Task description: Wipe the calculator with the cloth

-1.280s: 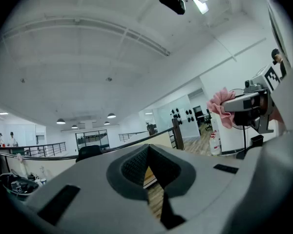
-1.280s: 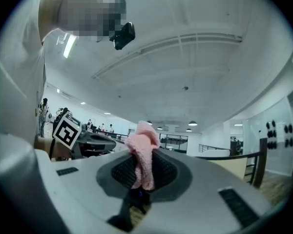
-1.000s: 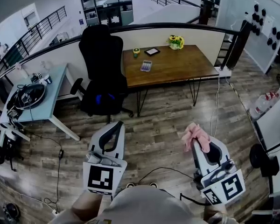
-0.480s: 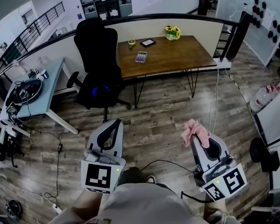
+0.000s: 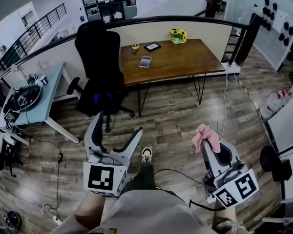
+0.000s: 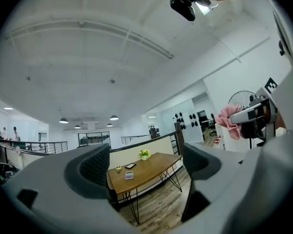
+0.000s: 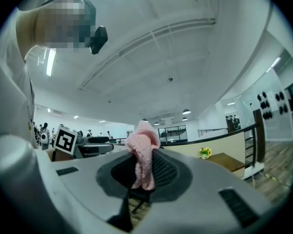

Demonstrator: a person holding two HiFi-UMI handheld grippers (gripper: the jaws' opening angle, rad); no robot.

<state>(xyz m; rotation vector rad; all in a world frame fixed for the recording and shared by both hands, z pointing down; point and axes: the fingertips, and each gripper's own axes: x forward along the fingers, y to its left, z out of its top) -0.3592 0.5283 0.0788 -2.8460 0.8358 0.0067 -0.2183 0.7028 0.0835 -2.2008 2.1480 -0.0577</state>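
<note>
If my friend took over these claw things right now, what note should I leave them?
The left claw is open; its jaws have just been opening, with nothing between them.
The right claw is shut on the pink cloth.
The calculator lies on the wooden table across the floor, far from both claws.
Done: the cloth is gripped.
Left: walk to the table and wipe the calculator.

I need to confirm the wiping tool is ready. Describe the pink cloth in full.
The cloth is pale pink, soft and knitted-looking, bunched into a crumpled wad. The right gripper pinches it between its jaws, the top bulging above them, a fold hanging down. It is held above the wood floor, away from the table.
</note>
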